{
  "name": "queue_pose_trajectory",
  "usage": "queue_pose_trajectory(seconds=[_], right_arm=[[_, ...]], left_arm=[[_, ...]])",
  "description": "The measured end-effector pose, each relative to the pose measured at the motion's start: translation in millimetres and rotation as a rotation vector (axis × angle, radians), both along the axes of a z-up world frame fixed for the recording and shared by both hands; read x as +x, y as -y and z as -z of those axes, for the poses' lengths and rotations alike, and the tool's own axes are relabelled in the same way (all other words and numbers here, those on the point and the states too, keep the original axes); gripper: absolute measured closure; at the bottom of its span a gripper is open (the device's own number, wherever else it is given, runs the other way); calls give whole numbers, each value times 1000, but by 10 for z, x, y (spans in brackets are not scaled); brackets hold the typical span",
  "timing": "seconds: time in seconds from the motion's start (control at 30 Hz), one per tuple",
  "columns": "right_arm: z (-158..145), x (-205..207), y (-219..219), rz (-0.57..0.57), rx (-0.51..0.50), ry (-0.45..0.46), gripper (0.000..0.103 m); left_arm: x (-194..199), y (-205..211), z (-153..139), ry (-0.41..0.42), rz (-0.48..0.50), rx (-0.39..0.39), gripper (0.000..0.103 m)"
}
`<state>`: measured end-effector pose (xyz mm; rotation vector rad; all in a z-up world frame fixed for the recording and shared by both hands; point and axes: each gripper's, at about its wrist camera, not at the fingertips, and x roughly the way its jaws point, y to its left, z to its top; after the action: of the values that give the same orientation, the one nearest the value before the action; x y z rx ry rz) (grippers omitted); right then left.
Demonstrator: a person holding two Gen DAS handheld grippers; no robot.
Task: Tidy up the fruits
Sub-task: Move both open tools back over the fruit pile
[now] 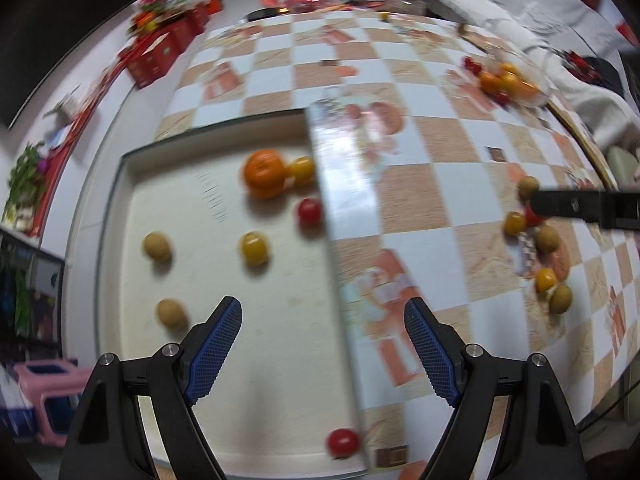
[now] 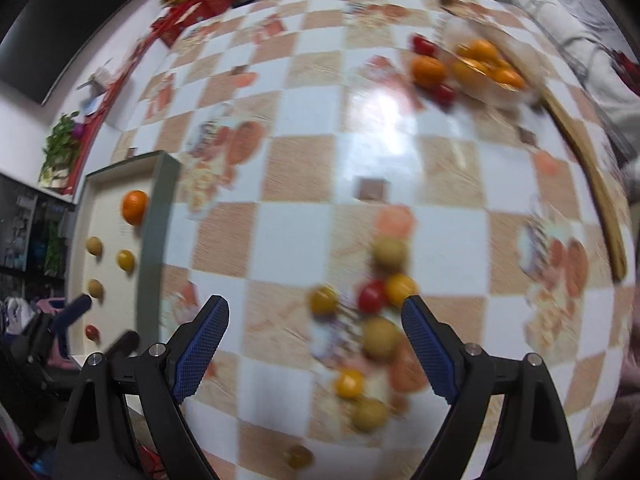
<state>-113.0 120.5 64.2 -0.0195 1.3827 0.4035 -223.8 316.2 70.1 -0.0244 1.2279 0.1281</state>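
A shallow cream tray (image 1: 280, 360) holds an orange (image 1: 263, 168), yellow tomatoes (image 1: 253, 247), red tomatoes (image 1: 309, 211) and tan longans (image 1: 157, 245). My left gripper (image 1: 322, 354) is open and empty above the tray's right wall. My right gripper (image 2: 315, 352) is open and empty above a loose cluster of small fruits on the table: a red tomato (image 2: 371, 295), yellow tomatoes (image 2: 323, 300) and longans (image 2: 378, 337). That cluster (image 1: 536, 236) shows at the right of the left wrist view, under the right gripper's finger (image 1: 576, 203). The tray (image 2: 156, 240) is at the left of the right wrist view.
A checkered tablecloth (image 2: 360, 160) covers the table. A clear bowl with oranges (image 2: 484, 68) sits at the far right, with an orange (image 2: 427, 71) and red tomatoes beside it. Red boxes (image 1: 160, 52) and clutter lie beyond the far edge. A sofa (image 1: 520, 20) runs along the right.
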Motion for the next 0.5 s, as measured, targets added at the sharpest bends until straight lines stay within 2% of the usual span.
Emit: queue_pose_trajectory(seconds=[0.17,0.33,0.4,0.5], right_arm=[[76,-242,428,49,-34,-34,13],[200,-491,627,58,-33,-65,13],[240,-561,629,49,-29,-64,14],[283,-636,580,24,-23,-56,22]], left_arm=[[181,282,33,-9,91,-13,19],[376,598,72,-4,218,-22,19],[450,705,104,-4,253,-32,19],[568,870,157,-6,293,-57,19]])
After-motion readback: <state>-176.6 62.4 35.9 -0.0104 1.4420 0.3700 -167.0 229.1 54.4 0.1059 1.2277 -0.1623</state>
